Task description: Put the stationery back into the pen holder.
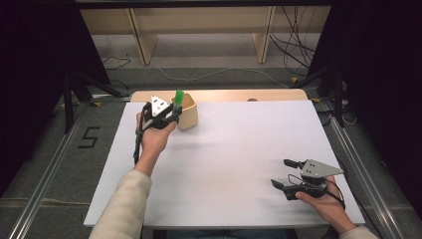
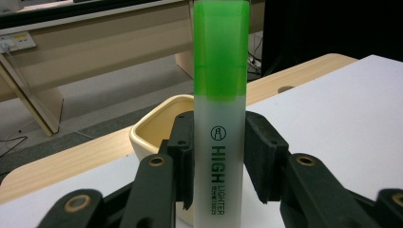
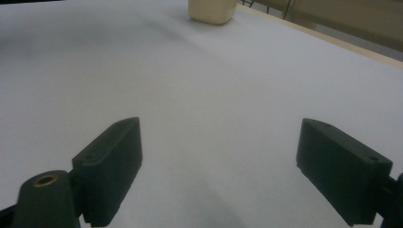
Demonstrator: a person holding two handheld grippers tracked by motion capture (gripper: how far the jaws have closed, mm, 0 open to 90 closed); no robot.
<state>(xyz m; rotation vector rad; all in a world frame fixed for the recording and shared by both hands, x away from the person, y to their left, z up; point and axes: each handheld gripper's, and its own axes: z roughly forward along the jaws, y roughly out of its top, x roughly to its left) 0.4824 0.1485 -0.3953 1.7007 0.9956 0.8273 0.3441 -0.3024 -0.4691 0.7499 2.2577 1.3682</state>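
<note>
A green-capped highlighter stands upright between the jaws of my left gripper, which is shut on its white barrel. In the high view the left gripper holds the highlighter at the near rim of a cream cup at the table's back left. The cup sits just behind the highlighter in the left gripper view. My right gripper rests open near the front right of the table, with nothing between its fingers. The cup shows far off in the right gripper view.
A white board covers the wooden table. Beyond the table are wooden shelf legs, loose cables on the floor, and black stand legs at both sides.
</note>
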